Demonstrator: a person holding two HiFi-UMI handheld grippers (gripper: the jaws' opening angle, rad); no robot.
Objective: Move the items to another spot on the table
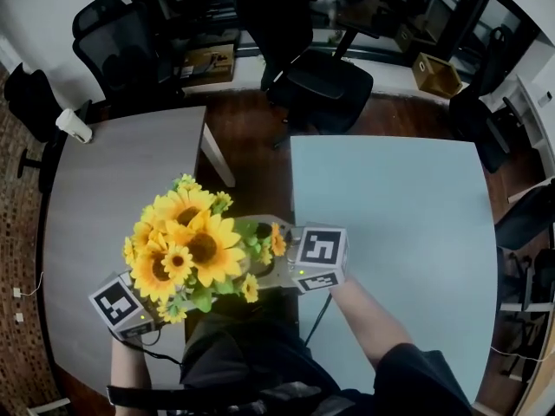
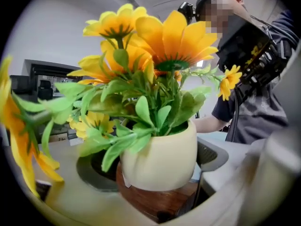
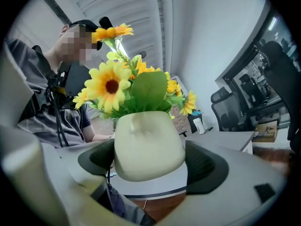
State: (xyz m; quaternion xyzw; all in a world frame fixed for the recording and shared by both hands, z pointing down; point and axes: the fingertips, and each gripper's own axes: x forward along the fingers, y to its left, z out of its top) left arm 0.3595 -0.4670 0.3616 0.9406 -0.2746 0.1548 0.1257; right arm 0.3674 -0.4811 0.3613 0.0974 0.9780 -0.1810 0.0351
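Observation:
A cream flower pot [image 2: 160,157] [image 3: 148,149] full of artificial sunflowers [image 1: 186,250] hangs in the air over the gap between two tables. In the head view the blooms hide the pot itself. My left gripper [image 1: 165,306] reaches in from the lower left and is shut on the pot, whose sides sit against the dark pads [image 2: 214,157]. My right gripper [image 1: 282,271] comes from the right and is also shut on it, with a pad [image 3: 96,159] pressed to the pot's side.
A grey table [image 1: 113,180] lies to the left with a white cup [image 1: 74,126] at its far corner. A pale blue table [image 1: 390,206] lies to the right. Brown floor [image 1: 256,150] shows between them. Black office chairs [image 1: 321,85] and a cardboard box [image 1: 436,74] stand behind.

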